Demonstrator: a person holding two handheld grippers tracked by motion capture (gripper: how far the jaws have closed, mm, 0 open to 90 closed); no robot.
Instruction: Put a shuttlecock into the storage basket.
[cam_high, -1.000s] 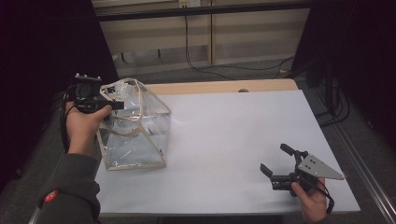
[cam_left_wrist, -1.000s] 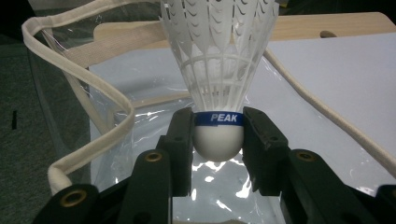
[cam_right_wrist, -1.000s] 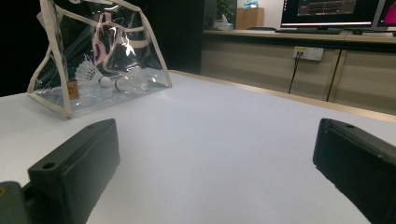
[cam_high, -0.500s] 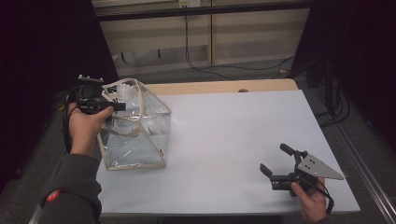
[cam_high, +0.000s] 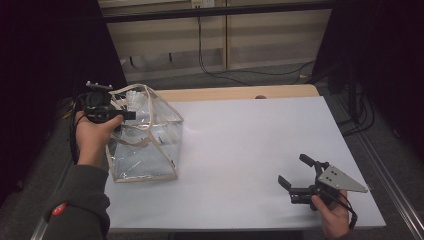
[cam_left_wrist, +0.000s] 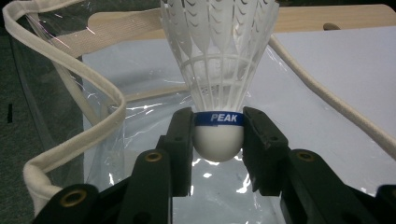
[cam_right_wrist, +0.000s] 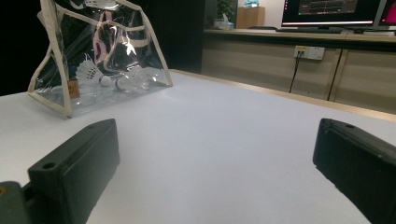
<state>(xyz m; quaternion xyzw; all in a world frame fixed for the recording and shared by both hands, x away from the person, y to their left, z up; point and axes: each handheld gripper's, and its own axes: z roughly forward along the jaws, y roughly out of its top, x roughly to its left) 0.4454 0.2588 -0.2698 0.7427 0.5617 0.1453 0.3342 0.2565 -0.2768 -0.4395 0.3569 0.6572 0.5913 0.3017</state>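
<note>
Item: shuttlecock (cam_left_wrist: 219, 79), feathered, one piece. Judged very light; the cork base is firm and rounded, somewhat smooth, while the feather skirt is thin and easily crushed or bent. Best point of hold is the cork, at or just below the band, never the feathers.

Appearance: white feather skirt flaring away from the jaws, white cork tip, blue band lettered "PEAK".

Location: clamped by its cork between the two black jaws of the left hand-held gripper (cam_left_wrist: 218, 140), skirt pointing forward of the jaws, over the open mouth of a clear plastic bag (cam_high: 145, 140) with cream fabric trim and straps. The bag's mouth lies directly ahead of and below this hand-held gripper.

Further shuttlecocks (cam_right_wrist: 109, 77) lie inside the bag.

Right hand-held gripper (cam_high: 295, 175): jaws spread wide, holding nothing, resting low over the white worktop (cam_high: 250, 145), well apart from the bag.
</note>
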